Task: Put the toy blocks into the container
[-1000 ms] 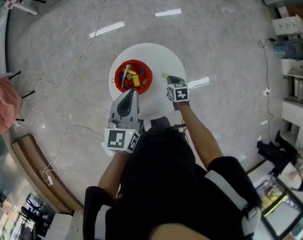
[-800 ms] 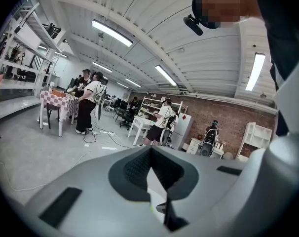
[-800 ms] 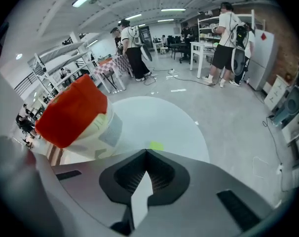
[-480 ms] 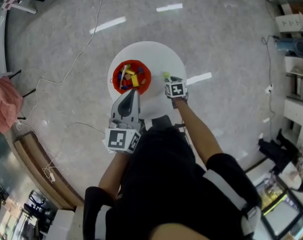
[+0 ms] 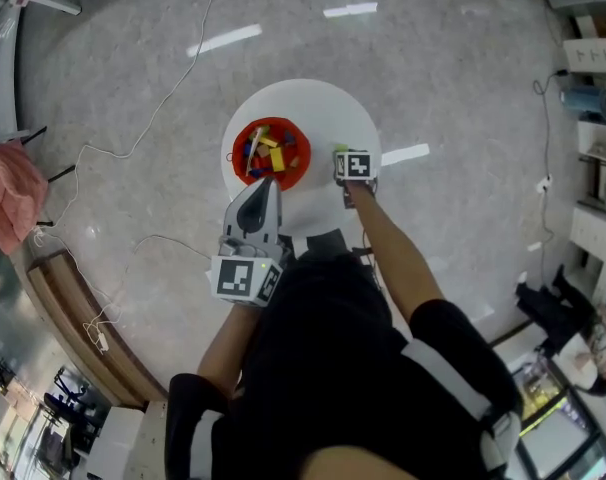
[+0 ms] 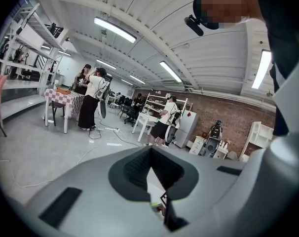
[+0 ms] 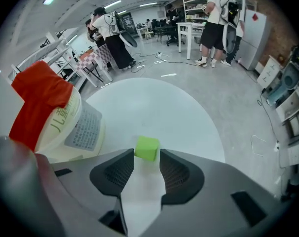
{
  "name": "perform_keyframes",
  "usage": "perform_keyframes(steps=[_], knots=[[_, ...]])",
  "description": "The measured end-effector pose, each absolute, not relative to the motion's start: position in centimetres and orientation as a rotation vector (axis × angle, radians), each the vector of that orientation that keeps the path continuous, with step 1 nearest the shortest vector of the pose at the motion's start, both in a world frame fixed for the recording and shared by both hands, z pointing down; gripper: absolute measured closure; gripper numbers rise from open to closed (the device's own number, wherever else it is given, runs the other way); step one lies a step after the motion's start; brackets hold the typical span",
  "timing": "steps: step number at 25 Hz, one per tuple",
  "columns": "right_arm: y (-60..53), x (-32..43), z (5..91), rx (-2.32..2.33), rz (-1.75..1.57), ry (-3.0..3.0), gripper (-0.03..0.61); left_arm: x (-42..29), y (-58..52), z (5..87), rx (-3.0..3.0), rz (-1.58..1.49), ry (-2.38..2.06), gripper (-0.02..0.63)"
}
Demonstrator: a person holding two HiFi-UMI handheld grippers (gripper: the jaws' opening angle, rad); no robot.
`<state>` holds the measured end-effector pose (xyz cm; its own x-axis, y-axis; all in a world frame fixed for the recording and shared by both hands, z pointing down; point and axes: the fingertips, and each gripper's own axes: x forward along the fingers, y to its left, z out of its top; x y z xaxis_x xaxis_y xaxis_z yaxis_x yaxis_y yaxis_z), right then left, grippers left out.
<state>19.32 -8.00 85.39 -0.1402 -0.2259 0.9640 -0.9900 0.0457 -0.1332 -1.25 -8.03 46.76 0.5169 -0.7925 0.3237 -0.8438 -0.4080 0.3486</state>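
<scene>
While right gripper jaws sit apart flanking green block, left gripper pinched together

On the round table we find the container standing on the left half, with a heap of toy blocks inside it. To its right, well apart from it, one loose block lies on the tabletop. The right gripper sits at the table's right side behind that block, which we see between the tips of its parted jaws. The left gripper hangs over the near edge, in front of the container.
</scene>
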Motion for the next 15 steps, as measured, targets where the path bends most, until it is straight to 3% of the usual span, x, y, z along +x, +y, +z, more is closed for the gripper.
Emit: perform_keyframes(steps=[3,15], knots=[[-7.7,19.4,85.9,1.286,1.182,-1.487,0.451,-1.5,-7.9,46.9,2.286,0.145,-1.347,0.617],[-8.3,17.0,79.3,1.254,1.085,-1.678,0.454,-2.6,-7.6,46.5,2.294,0.105,-1.37,0.617]])
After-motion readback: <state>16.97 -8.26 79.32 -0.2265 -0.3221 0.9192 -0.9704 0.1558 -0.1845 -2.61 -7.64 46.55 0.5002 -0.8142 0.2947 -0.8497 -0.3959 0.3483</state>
